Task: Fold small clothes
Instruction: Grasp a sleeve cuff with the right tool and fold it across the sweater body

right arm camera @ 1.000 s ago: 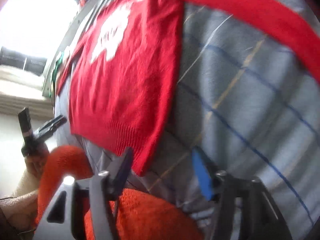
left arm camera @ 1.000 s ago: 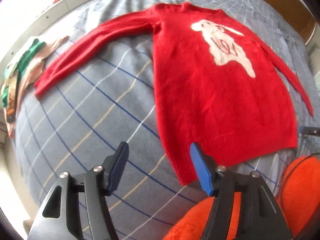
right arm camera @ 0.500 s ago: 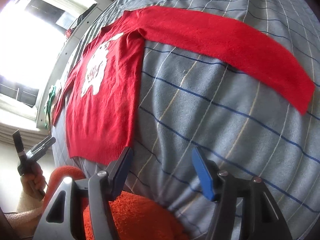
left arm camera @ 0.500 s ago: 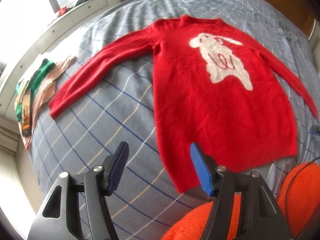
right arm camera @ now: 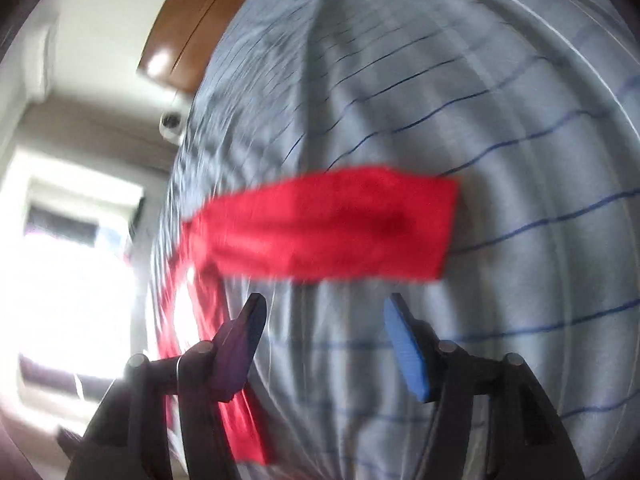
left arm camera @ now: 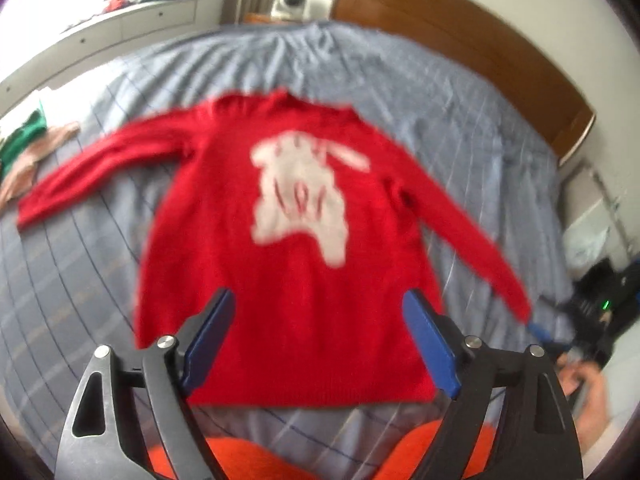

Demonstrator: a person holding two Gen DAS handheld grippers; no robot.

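Both grippers gape wide and empty, left point(left arm camera: 316, 340), right point(right arm camera: 324, 340); soft, floppy sweater point(left arm camera: 288, 264) ahead, so I'd pinch the sleeve point(right arm camera: 332, 232) cuff.

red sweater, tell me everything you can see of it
The red sweater looks like a fuzzy knit with long sleeves, a ribbed hem and a white animal figure with red lines on the chest. It lies flat, face up and unfolded on the blue-grey checked bedspread, collar away from the cameras, both sleeves spread outward and down. The right wrist view shows one sleeve end lying flat. The left gripper and the right gripper are open and grip nothing. Both views are blurred.
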